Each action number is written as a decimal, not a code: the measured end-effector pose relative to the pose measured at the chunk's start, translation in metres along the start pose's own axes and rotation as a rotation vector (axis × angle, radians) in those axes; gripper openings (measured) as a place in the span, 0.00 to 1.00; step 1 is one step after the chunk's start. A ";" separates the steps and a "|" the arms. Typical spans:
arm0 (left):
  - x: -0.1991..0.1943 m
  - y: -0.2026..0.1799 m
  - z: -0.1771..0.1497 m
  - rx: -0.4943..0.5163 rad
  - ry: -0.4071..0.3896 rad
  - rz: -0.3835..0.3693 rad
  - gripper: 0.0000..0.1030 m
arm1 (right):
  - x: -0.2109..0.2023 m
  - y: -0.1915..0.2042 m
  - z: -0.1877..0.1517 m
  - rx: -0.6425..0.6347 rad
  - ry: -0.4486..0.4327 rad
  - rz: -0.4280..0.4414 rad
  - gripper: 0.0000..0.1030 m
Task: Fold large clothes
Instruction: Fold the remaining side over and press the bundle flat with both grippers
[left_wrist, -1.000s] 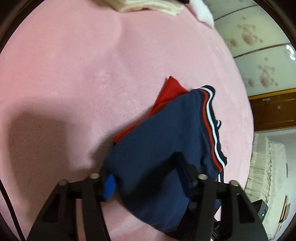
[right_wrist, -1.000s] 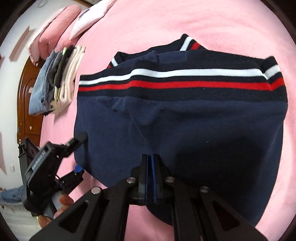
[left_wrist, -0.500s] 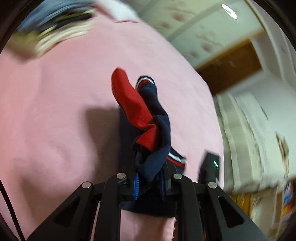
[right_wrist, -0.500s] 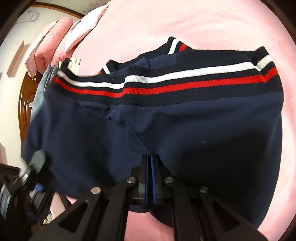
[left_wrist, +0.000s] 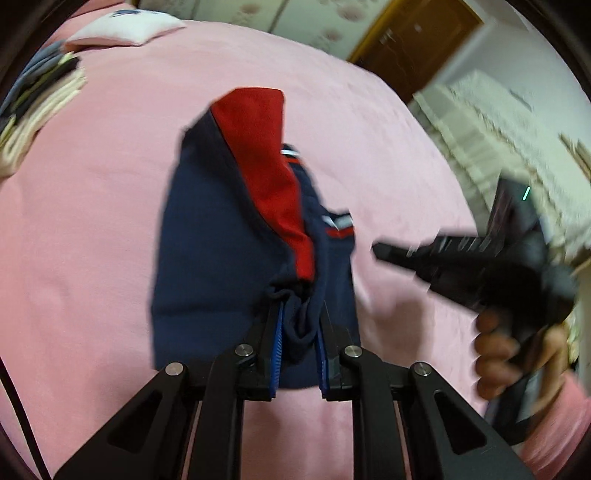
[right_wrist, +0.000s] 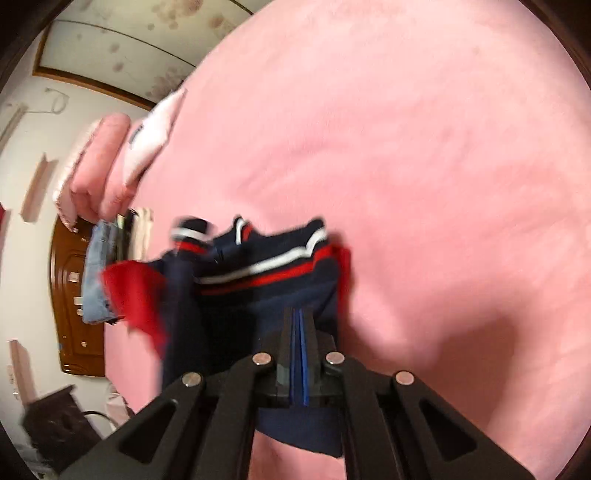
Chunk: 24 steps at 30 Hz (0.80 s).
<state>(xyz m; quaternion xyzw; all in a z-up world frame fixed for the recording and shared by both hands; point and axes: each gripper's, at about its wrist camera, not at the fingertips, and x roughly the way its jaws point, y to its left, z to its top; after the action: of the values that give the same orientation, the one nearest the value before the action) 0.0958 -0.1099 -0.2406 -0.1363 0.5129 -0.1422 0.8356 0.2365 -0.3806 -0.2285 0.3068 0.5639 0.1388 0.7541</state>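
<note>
A navy garment (left_wrist: 218, 236) with red panels and red-and-white striped trim hangs above the pink bed (left_wrist: 92, 192). My left gripper (left_wrist: 298, 325) is shut on a bunched fold of it. My right gripper (right_wrist: 300, 332) is shut on another edge of the same navy garment (right_wrist: 258, 288), its jaws pressed together on thin cloth. In the left wrist view the right gripper (left_wrist: 380, 253) shows at the right, blurred, held by a hand.
A stack of folded clothes (left_wrist: 33, 96) and a white pillow (left_wrist: 125, 27) lie at the bed's far left. The stack (right_wrist: 110, 266) and a rolled pink blanket (right_wrist: 99, 166) also show in the right wrist view. A wooden door (right_wrist: 74, 314) stands beyond the bed.
My left gripper closed on the garment. Both grippers have lifted it off the bed and swung it round, so it now hangs bunched instead of lying spread flat.
</note>
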 end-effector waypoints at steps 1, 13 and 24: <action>0.005 -0.007 -0.004 0.025 0.008 0.009 0.13 | -0.003 0.001 0.002 -0.013 0.003 0.017 0.02; 0.045 -0.015 0.001 0.099 0.107 0.041 0.13 | 0.050 0.052 0.016 -0.192 0.184 0.114 0.29; 0.043 -0.011 0.011 0.117 0.154 0.009 0.12 | 0.078 0.068 0.000 -0.307 0.205 0.021 0.13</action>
<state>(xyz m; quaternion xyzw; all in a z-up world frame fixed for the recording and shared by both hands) 0.1236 -0.1354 -0.2666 -0.0738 0.5670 -0.1783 0.8008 0.2707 -0.2844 -0.2459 0.1782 0.6069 0.2615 0.7290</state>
